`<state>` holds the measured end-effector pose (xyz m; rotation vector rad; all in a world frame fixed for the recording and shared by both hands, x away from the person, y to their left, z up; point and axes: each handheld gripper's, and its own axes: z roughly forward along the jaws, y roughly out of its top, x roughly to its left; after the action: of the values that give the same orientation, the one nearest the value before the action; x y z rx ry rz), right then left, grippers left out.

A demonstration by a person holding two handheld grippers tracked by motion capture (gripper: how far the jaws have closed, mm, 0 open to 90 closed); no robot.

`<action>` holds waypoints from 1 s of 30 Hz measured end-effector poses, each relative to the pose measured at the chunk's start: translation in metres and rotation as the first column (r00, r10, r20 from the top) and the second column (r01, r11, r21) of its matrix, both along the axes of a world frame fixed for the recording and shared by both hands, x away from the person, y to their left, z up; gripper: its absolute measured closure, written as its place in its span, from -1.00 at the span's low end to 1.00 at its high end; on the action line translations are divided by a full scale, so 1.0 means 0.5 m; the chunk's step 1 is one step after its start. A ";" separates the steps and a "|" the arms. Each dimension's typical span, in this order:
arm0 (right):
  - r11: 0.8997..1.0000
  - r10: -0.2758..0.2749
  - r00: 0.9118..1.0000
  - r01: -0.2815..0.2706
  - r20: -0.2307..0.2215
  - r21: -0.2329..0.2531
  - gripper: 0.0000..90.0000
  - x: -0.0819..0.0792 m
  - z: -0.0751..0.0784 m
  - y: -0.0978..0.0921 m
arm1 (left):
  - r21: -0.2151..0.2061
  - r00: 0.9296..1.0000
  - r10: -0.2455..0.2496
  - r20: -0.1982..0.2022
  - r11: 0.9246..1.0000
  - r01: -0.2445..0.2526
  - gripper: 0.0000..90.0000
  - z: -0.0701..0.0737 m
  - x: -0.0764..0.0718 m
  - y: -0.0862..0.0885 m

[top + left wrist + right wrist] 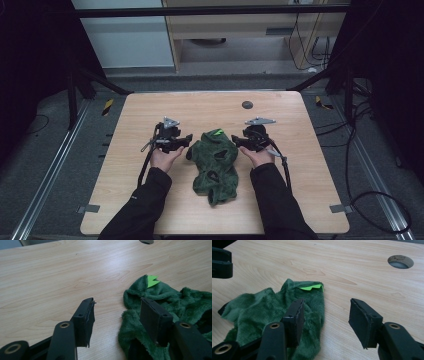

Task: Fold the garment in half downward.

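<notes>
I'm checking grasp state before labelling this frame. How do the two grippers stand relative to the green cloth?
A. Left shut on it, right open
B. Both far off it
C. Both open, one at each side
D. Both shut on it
C: the left gripper and right gripper flank the cloth, jaws apart in both gripper views.

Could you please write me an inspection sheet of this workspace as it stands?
Surface: light wooden table with a round hole near the far edge.
Job's things: crumpled green plush garment with a bright green tab, lying flat mid-table.
Clutter: nothing seen.
Grippers: left tool open at the garment's left edge; right tool open at its right edge; neither grips it.
Cables: one black cable trails from each tool; more lie on the floor at right.
Surroundings: dark frame, grey floor, cabinet behind.
</notes>
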<state>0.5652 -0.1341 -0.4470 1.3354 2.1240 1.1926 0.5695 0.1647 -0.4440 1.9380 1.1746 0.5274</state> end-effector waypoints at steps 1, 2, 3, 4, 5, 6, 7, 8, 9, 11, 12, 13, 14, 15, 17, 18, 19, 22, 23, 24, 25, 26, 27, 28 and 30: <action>1.000 0.000 1.000 0.000 0.000 0.000 0.02 0.000 0.000 0.000 | 0.000 1.000 0.000 0.000 1.000 0.000 0.01 0.000 0.000 0.000; 1.000 -0.002 1.000 0.002 -0.008 0.001 0.03 0.004 -0.007 0.002 | 0.000 1.000 0.001 -0.003 1.000 -0.001 0.02 -0.004 0.003 -0.004; 1.000 0.000 1.000 0.000 -0.013 -0.003 0.04 0.006 -0.011 0.003 | 0.005 1.000 -0.004 -0.012 1.000 0.004 0.03 -0.007 0.005 -0.007; 1.000 0.000 1.000 0.000 -0.013 -0.003 0.04 0.006 -0.011 0.003 | 0.010 1.000 -0.007 -0.015 1.000 0.007 0.03 -0.011 0.008 -0.011; 1.000 0.003 1.000 -0.003 -0.017 -0.010 0.05 0.008 -0.014 0.004 | 0.015 1.000 -0.008 -0.016 1.000 0.008 0.04 -0.015 0.010 -0.015; 1.000 0.005 1.000 -0.005 -0.022 -0.009 0.06 0.009 -0.017 0.006 | 0.020 1.000 -0.012 -0.019 1.000 0.012 0.06 -0.017 0.011 -0.016; 1.000 0.006 1.000 -0.007 -0.030 -0.010 0.09 0.011 -0.022 0.008 | 0.015 1.000 -0.010 -0.024 1.000 0.011 0.08 -0.022 0.014 -0.020; 1.000 0.007 1.000 -0.007 -0.030 -0.012 0.09 0.013 -0.024 0.009 | 0.011 0.999 -0.011 -0.034 1.000 0.011 0.09 -0.029 0.018 -0.023; 1.000 0.005 0.999 -0.006 -0.036 -0.010 0.10 0.014 -0.026 0.010 | 0.011 0.999 -0.013 -0.041 1.000 0.014 0.09 -0.032 0.020 -0.025; 1.000 0.009 0.999 -0.009 -0.038 -0.012 0.13 0.015 -0.030 0.013 | 0.016 0.999 -0.016 -0.051 1.000 0.017 0.11 -0.040 0.024 -0.029; 1.000 0.009 0.999 -0.009 -0.038 -0.012 0.13 0.015 -0.030 0.013 | 0.016 0.999 -0.016 -0.051 1.000 0.017 0.11 -0.040 0.024 -0.029; 1.000 0.011 0.999 -0.012 -0.041 -0.016 0.14 0.016 -0.032 0.015 | 0.016 0.998 -0.020 -0.058 1.000 0.021 0.11 -0.044 0.026 -0.030; 1.000 0.012 0.999 -0.013 -0.047 -0.018 0.16 0.017 -0.035 0.017 | 0.016 0.998 -0.020 -0.061 1.000 0.021 0.12 -0.047 0.027 -0.032; 1.000 0.015 0.999 -0.016 -0.048 -0.021 0.16 0.018 -0.037 0.017 | 0.017 0.998 -0.021 -0.067 1.000 0.022 0.13 -0.050 0.028 -0.033; 1.000 0.015 0.998 -0.016 -0.065 -0.016 0.20 0.022 -0.047 0.021 | 0.019 0.996 -0.022 -0.084 1.000 0.023 0.15 -0.063 0.033 -0.037; 1.000 0.015 0.998 -0.016 -0.065 -0.016 0.20 0.022 -0.047 0.021 | 0.019 0.996 -0.022 -0.084 1.000 0.023 0.16 -0.063 0.033 -0.037; 1.000 0.019 0.997 -0.021 -0.076 -0.024 0.22 0.023 -0.054 0.025 | 0.017 0.995 -0.023 -0.096 1.000 0.025 0.17 -0.071 0.035 -0.039; 0.999 0.026 0.995 -0.029 -0.094 -0.026 0.26 0.026 -0.064 0.029 | 0.020 0.994 -0.027 -0.108 0.999 0.029 0.21 -0.079 0.038 -0.042; 0.999 0.026 0.995 -0.029 -0.094 -0.026 0.26 0.026 -0.064 0.029 | 0.021 0.993 -0.028 -0.112 0.999 0.030 0.21 -0.082 0.039 -0.042; 0.999 0.027 0.995 -0.030 -0.098 -0.028 0.27 0.027 -0.065 0.029 | 0.013 0.992 -0.027 -0.121 0.999 0.029 0.22 -0.086 0.041 -0.042; 0.999 0.027 0.994 -0.030 -0.103 -0.032 0.29 0.028 -0.068 0.030 | 0.009 0.991 -0.030 -0.129 0.999 0.032 0.25 -0.089 0.042 -0.041; 0.999 0.029 0.994 -0.033 -0.109 -0.031 0.31 0.029 -0.071 0.030 | 0.006 0.991 -0.033 -0.133 0.999 0.034 0.29 -0.090 0.042 -0.041; 0.999 0.031 0.993 -0.035 -0.113 -0.032 0.32 0.029 -0.073 0.030 | 0.008 0.990 -0.036 -0.137 0.999 0.037 0.31 -0.092 0.043 -0.042; 0.999 0.030 0.992 -0.034 -0.119 -0.031 0.33 0.030 -0.075 0.032 | 0.008 0.989 -0.040 -0.140 0.999 0.041 0.33 -0.094 0.043 -0.043; 0.998 0.036 0.991 -0.042 -0.132 -0.037 0.40 0.031 -0.080 0.034 | 0.012 0.988 -0.046 -0.146 0.999 0.048 0.38 -0.097 0.042 -0.043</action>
<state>0.5805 -0.1169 -0.4868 1.3963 2.2626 1.0993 0.5904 0.1430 -0.4923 2.0411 1.2149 0.3759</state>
